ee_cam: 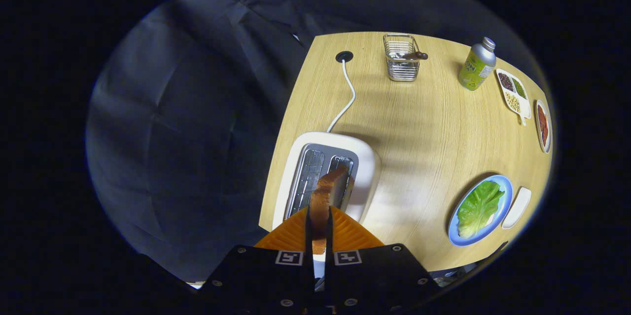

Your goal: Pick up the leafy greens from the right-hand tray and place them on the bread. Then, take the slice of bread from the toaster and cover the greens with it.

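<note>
My gripper (319, 212) is shut on a slice of bread (326, 194), held on edge between both fingers. The slice hangs above the right slot of the white toaster (367, 167), seen from high up. Off to the right, a blue plate (505, 192) carries the leafy greens (479, 207), which cover whatever lies under them. A small white tray (517, 206) sits right beside that plate.
A white cord (346, 95) runs from the toaster to a hole in the wooden table (424, 122). Farther back stand a wire basket (402, 57) and a green bottle (476, 64). A divided dish of beans (512, 90) and a dish of red food (543, 125) line the right edge.
</note>
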A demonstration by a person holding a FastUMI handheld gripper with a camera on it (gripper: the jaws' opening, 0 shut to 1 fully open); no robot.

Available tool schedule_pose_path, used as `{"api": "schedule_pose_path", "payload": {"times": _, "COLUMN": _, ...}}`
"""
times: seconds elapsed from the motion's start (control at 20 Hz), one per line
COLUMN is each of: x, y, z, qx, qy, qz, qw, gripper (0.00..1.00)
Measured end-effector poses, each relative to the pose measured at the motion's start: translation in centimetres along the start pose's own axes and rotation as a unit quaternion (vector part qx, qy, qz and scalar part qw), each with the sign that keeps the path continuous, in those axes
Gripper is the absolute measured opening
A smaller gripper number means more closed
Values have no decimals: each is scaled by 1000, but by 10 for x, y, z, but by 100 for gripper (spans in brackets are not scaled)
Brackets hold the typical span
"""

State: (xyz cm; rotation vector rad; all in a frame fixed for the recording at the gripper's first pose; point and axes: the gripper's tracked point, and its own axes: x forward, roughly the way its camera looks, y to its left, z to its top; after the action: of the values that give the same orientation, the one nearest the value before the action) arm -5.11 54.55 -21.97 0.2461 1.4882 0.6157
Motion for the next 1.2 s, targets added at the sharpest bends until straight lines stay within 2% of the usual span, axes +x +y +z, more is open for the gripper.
{"api": "schedule_pose_path", "payload": {"times": 0.25, "x": -63, "y": -6, "z": 3, "qx": 16, "qy": -57, "qz": 62, "qw": 996, "gripper": 9}}
{"api": "schedule_pose_path", "payload": {"times": 0.6, "x": -138, "y": -82, "z": -3, "qx": 36, "qy": -116, "qz": 75, "qw": 990, "gripper": 8}}
{"api": "schedule_pose_path", "payload": {"times": 0.9, "x": -154, "y": -172, "z": -33, "qx": 60, "qy": -118, "qz": 56, "qw": 990, "gripper": 8}}
{"api": "schedule_pose_path", "payload": {"times": 1.2, "x": -127, "y": -241, "z": -63, "qx": 81, "qy": -89, "qz": 55, "qw": 991, "gripper": 8}}
